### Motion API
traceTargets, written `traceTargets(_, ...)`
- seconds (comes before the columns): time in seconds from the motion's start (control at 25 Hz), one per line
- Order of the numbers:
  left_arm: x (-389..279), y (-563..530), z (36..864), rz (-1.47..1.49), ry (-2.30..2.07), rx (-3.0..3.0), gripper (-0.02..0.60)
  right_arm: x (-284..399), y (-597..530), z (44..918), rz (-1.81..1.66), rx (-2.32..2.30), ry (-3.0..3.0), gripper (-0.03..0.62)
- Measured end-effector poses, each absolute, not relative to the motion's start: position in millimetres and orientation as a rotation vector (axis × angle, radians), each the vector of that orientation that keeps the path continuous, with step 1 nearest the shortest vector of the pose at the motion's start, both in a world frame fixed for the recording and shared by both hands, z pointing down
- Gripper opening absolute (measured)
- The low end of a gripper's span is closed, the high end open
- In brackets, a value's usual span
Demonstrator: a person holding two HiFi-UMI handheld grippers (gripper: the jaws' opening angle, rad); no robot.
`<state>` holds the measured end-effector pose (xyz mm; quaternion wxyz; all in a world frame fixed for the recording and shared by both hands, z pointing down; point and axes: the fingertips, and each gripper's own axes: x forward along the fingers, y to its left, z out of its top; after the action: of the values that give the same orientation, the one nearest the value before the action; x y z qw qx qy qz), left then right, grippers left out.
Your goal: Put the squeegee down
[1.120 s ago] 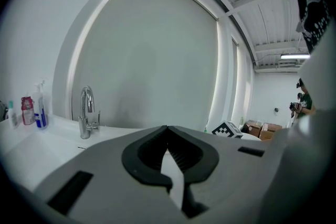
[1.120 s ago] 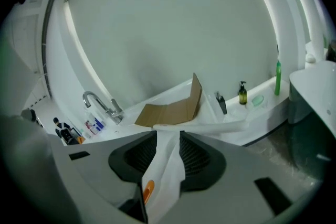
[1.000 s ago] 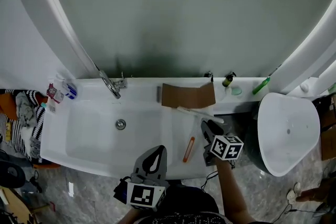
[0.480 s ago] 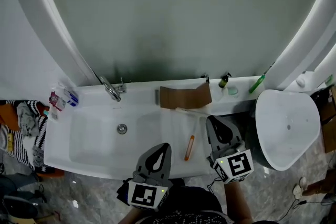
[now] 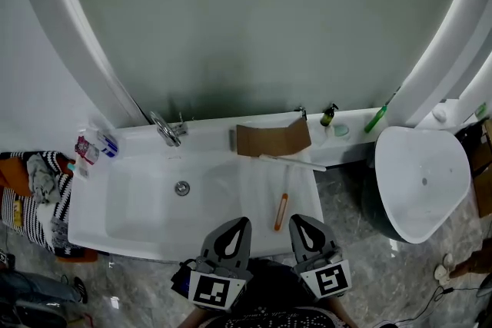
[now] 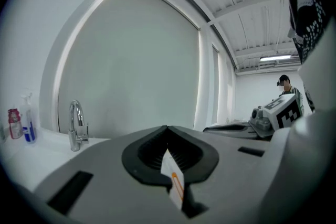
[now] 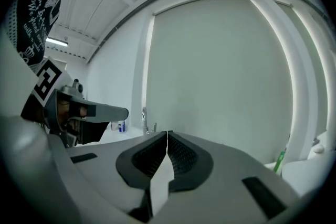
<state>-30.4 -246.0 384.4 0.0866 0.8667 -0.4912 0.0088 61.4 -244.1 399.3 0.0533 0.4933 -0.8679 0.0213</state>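
Observation:
The squeegee lies on the white counter (image 5: 250,236) right of the basin, with its white blade (image 5: 292,161) at the back and its orange handle (image 5: 281,211) pointing toward me. Nothing is touching it. My right gripper (image 5: 295,218) hovers at the counter's near edge, just right of the handle end, shut and empty; in the right gripper view its pads meet (image 7: 167,134). My left gripper (image 5: 243,220) sits beside it on the left, also shut with nothing in it (image 6: 167,127).
A faucet (image 5: 165,128) and drain (image 5: 182,187) mark the basin. A brown cardboard piece (image 5: 273,138), a dark bottle (image 5: 329,116) and a green item (image 5: 377,120) line the back ledge. A white bowl-shaped fixture (image 5: 423,180) stands at right, small bottles (image 5: 96,142) and clothes (image 5: 31,188) at left.
The right gripper has shut and drawn back from beside the squeegee handle to the counter's near edge. The squeegee stays flat on the counter. The left gripper has barely shifted.

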Motion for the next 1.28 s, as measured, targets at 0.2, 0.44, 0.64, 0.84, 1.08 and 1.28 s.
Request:
traceTargets(0.2, -42, -238, 397, 0.139, -1.443, 2.566, 0.005, 51, -230, 408, 0.114, 1.499, -2.635, 0.023)
traceTargets(0.44, -40, -234, 393, 0.045, -1.427, 2.61, 0.005, 37, -224, 408, 0.069, 1.461, -2.639, 0.023)
traceTargets(0.64, -41, -232, 391, 0.033, -1.408, 2.634, 0.005, 28, -223, 403, 0.003, 1.433, -2.641, 0.023)
traceTargets(0.84, -46, -232, 389, 0.026, -1.402, 2.639, 0.005, 25, -224, 400, 0.006, 1.43, -2.627, 0.023)
traceTargets(1.08, -46, -229, 397, 0.085, -1.343, 2.642, 0.005, 15, -223, 400, 0.07, 1.423, -2.612, 0.023)
traceTargets(1.28, -41, -228, 396, 0.101, -1.289, 2.712, 0.005, 9, -223, 398, 0.073, 1.42, -2.602, 0.023)
